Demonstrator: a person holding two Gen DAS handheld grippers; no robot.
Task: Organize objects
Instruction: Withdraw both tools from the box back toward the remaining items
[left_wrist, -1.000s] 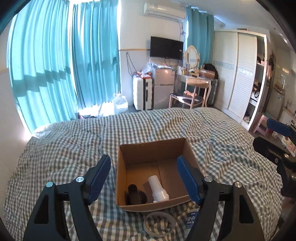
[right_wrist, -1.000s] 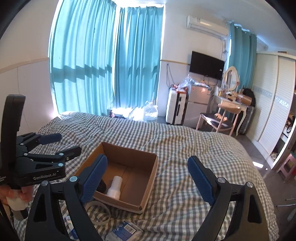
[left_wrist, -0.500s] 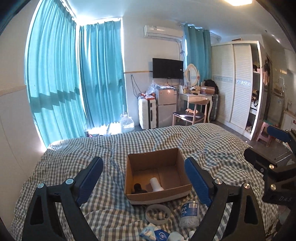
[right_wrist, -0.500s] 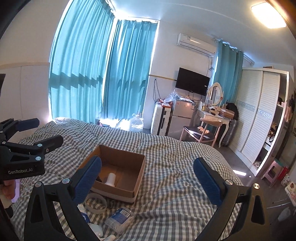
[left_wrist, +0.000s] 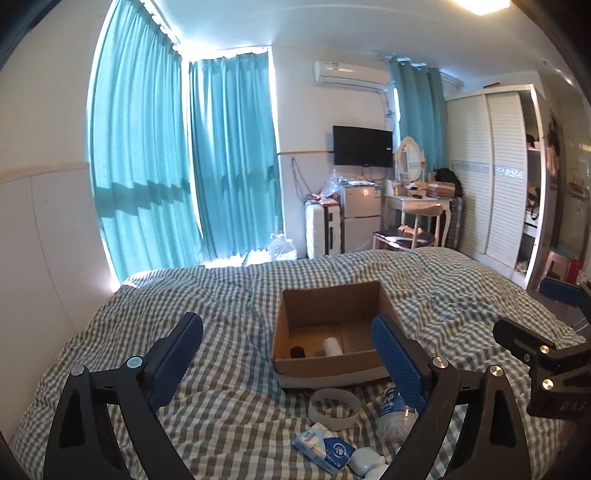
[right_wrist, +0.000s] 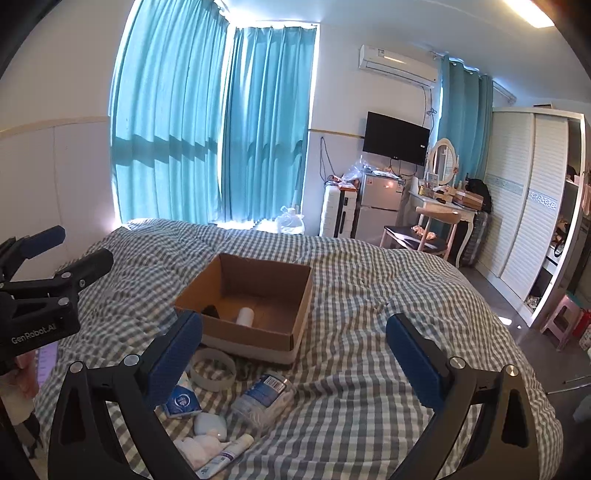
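Cardboard box (right_wrist: 258, 295) sits mid-bed on the checked quilt (right_wrist: 369, 295), holding a white bottle (right_wrist: 245, 316) and a dark item (right_wrist: 211, 311). Just in front of it: tape ring (right_wrist: 213, 369), clear jar (right_wrist: 264, 397), tissue pack (left_wrist: 325, 446), tube (right_wrist: 225, 456). Left gripper (left_wrist: 288, 360) has just spread wide, nothing between its jaws; right gripper (right_wrist: 293, 360) likewise spread and empty.

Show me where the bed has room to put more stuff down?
Bare blanket lies right of the cardboard box and beyond it toward the curtains. In front of the box it is crowded: tape ring, plastic jar, tissue pack.
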